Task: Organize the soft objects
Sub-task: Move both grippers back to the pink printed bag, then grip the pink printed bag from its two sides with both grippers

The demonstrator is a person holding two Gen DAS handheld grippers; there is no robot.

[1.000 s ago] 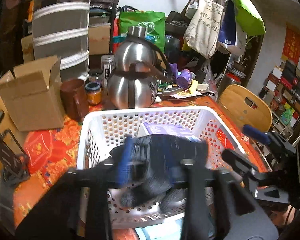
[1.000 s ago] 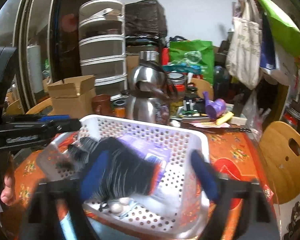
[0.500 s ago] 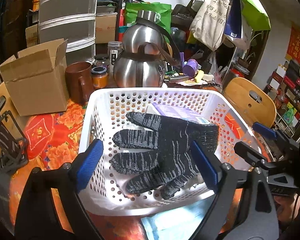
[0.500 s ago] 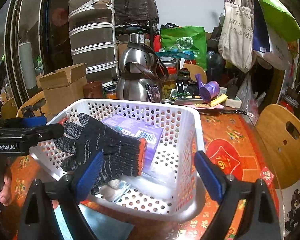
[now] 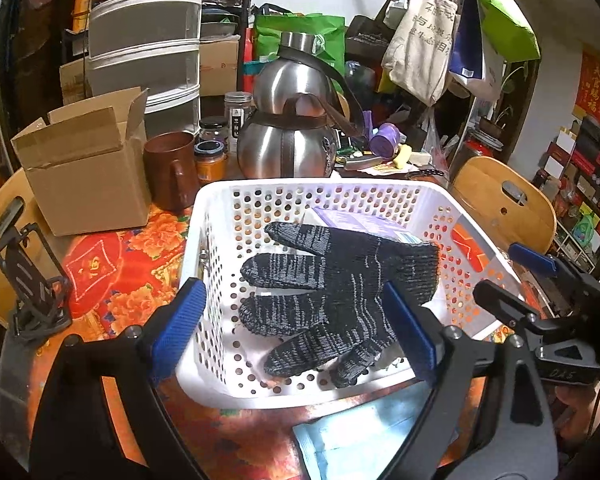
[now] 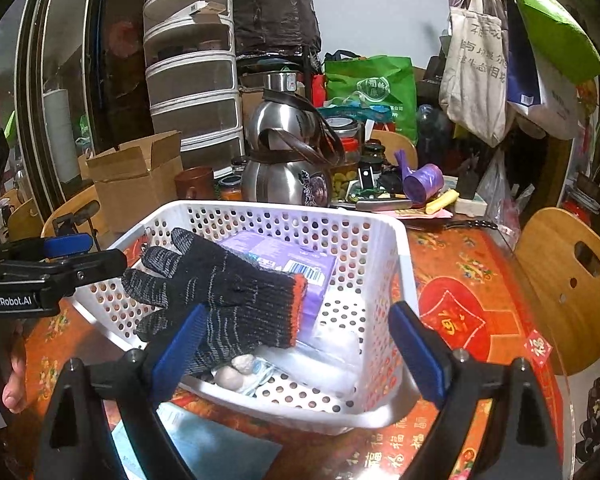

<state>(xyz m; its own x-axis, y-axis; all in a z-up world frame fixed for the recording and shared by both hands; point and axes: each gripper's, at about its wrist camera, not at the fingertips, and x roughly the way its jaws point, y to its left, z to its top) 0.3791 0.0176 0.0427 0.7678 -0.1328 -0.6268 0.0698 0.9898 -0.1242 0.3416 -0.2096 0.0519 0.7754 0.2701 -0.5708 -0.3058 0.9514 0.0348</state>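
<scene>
Glove (image 5: 340, 292) lies in the white basket (image 5: 260, 196); both tools, left (image 5: 296, 332) and right (image 6: 296, 352), gape wide, empty. Blue cloth (image 5: 364, 436) at lower frame remains outside.

Dim, warm indoor light, brightest on the white wall toward 12 o'clock. Glare spots on the steel kettle (image 5: 288, 148). Sharp centre, no motion blur; strong fisheye bending and black vignette at all corners.
</scene>
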